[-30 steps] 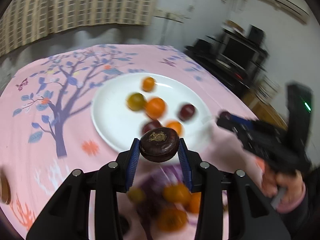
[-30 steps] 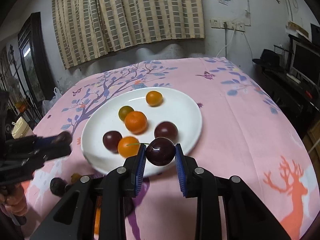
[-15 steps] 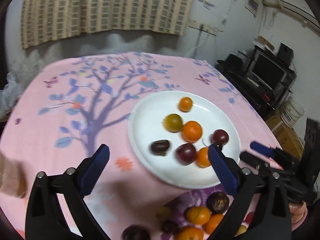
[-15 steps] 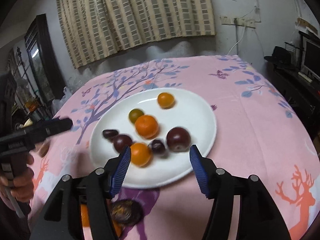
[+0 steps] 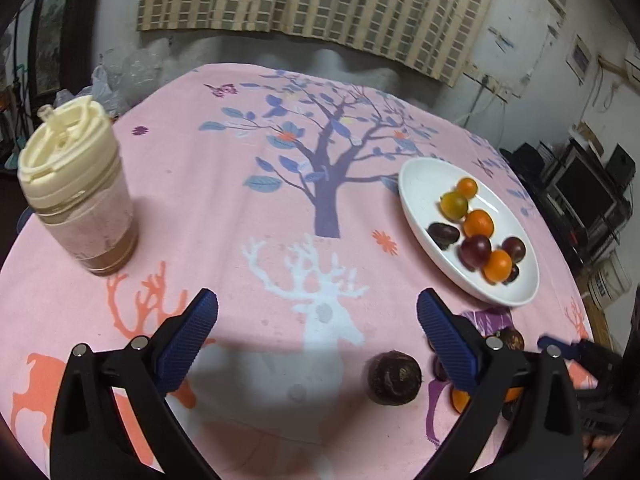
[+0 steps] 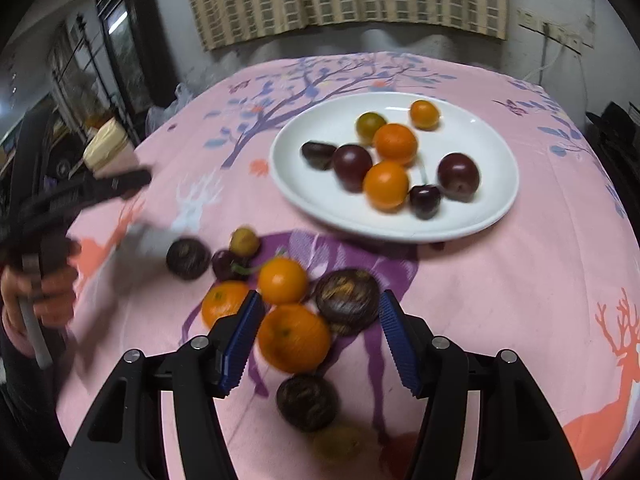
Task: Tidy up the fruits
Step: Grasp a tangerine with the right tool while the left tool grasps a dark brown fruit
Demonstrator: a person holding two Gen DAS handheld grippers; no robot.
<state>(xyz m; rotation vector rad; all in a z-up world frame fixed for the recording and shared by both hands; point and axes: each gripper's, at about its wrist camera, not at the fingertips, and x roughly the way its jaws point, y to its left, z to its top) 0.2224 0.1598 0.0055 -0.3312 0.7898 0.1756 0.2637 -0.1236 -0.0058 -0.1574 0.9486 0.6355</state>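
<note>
Right gripper, low centre of its own view: jaws part open and empty, just opened, straddling a large orange and a dark wrinkled fruit without the pads pressing on either; the placing suggests one of these as the next pick. Loose pile, lower middle of that view, on the pink printed tablecloth: two smaller oranges, a second dark wrinkled fruit below the jaws, a cherry with stem, a small yellowish fruit, and blurred pieces at the bottom edge; presumably the stock not yet sorted. Left gripper, low centre of its own view: jaws just opened, fully wide and empty, over bare cloth; a dark round fruit lies on the cloth low between the fingers, nearer the right one, untouched. Jar, left of the left view: cream lid, brownish contents, upright, well apart from the fruit. White plate, upper right of the right view: holds three orange fruits, one greenish, three dark plums and a cherry, loosely grouped; evidently the collecting place. Background: checked curtain, wall socket, dark electronics at right. Writing: none legible.
</note>
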